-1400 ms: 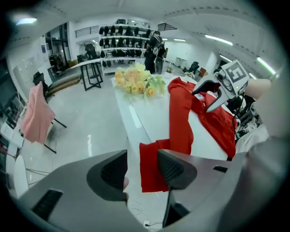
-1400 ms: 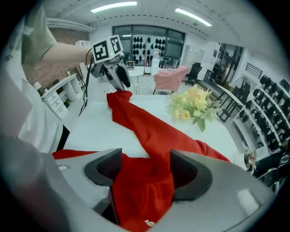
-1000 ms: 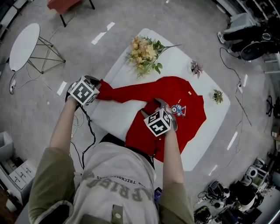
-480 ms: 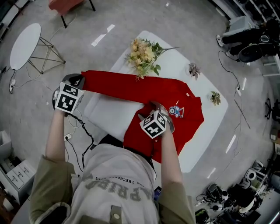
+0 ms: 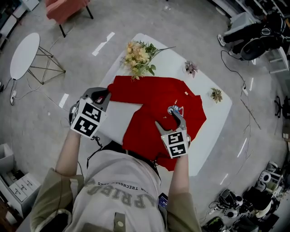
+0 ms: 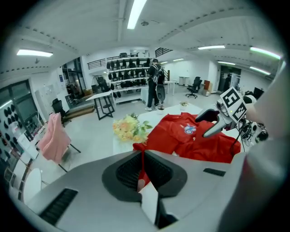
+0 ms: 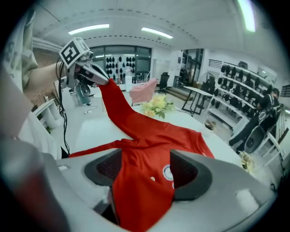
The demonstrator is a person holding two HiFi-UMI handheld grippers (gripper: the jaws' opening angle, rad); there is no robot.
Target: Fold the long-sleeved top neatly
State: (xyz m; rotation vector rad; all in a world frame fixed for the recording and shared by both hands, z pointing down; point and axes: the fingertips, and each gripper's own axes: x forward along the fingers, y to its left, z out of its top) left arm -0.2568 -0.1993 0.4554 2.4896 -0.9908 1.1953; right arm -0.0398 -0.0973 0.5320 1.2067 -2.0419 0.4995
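Observation:
A red long-sleeved top [image 5: 154,108] with a small chest print lies on the white table [image 5: 213,131]. My left gripper [image 5: 103,96] is raised over the table's left edge, shut on the cuff of the sleeve [image 6: 141,156]. That sleeve runs taut from the gripper down to the body [image 7: 118,108]. My right gripper [image 5: 174,111] hovers over the chest, and red cloth [image 7: 142,181] fills the gap between its jaws right up to the camera. Each gripper shows in the other's view: the left gripper [image 7: 97,77] and the right gripper [image 6: 202,124].
A bouquet of pale flowers [image 5: 138,56] lies at the table's far edge by the top's shoulder. Two small plants [image 5: 190,68] [image 5: 216,94] stand along the right edge. A round side table [image 5: 25,47] and a pink chair [image 5: 63,9] stand on the floor to the left.
The left gripper pulled the sleeve out past the table's left edge, then swung it up and in towards the body. The right gripper moved right across the chest and rose.

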